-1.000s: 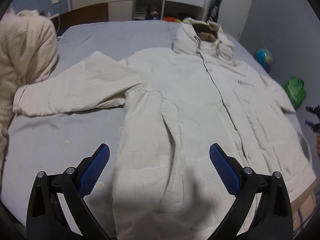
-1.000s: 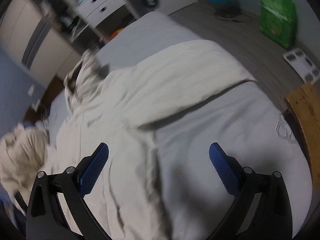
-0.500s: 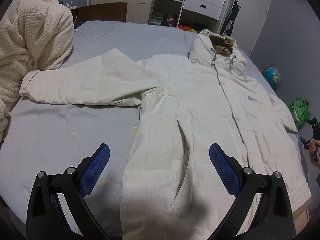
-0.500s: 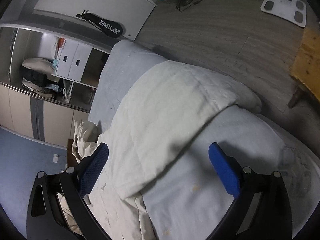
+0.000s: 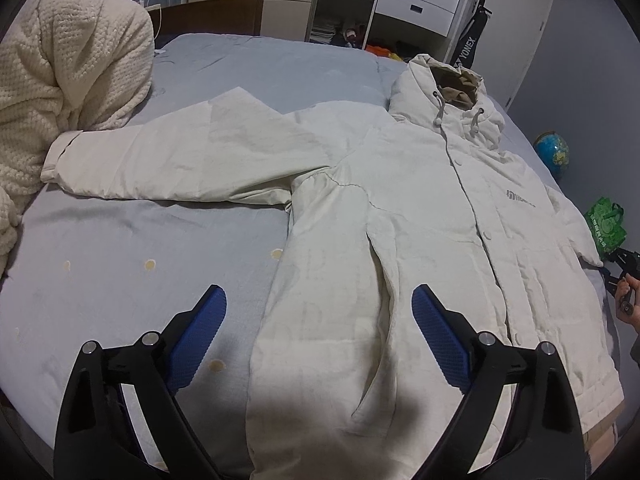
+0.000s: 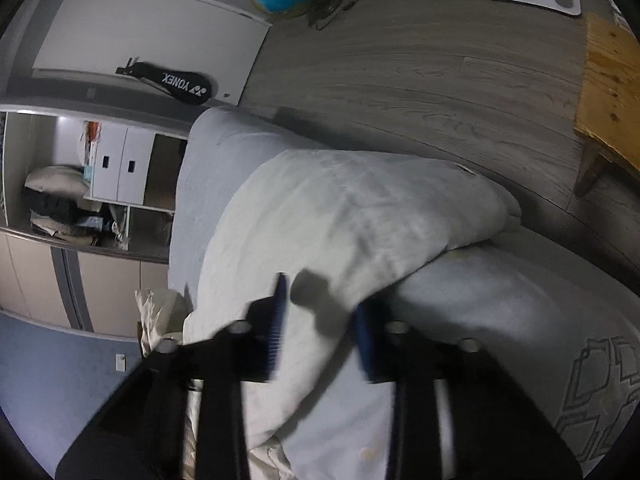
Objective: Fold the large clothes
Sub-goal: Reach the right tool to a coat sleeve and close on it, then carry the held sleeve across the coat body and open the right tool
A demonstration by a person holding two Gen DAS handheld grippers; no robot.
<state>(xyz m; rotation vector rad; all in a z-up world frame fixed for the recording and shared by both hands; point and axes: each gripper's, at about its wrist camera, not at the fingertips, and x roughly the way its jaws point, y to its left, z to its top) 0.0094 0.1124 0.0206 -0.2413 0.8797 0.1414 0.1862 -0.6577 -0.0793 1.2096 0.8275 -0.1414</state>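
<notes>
While hovering the left tongs (image 5: pixel 320 320), spread wide and gripping nothing, over the lower front of the coat (image 5: pixel 400 220) lying buttoned-side up on the bed (image 5: pixel 120 240), watch the right tongs (image 6: pixel 320 320): blurred, drawn narrow about the sleeve (image 6: pixel 360 208) at the bed's edge, impossible to tell whether clamped. Expect a thin pinch of the puffy cloth to slip mid-fold, dropping the sleeve floorward or dragging the whole coat askew.
</notes>
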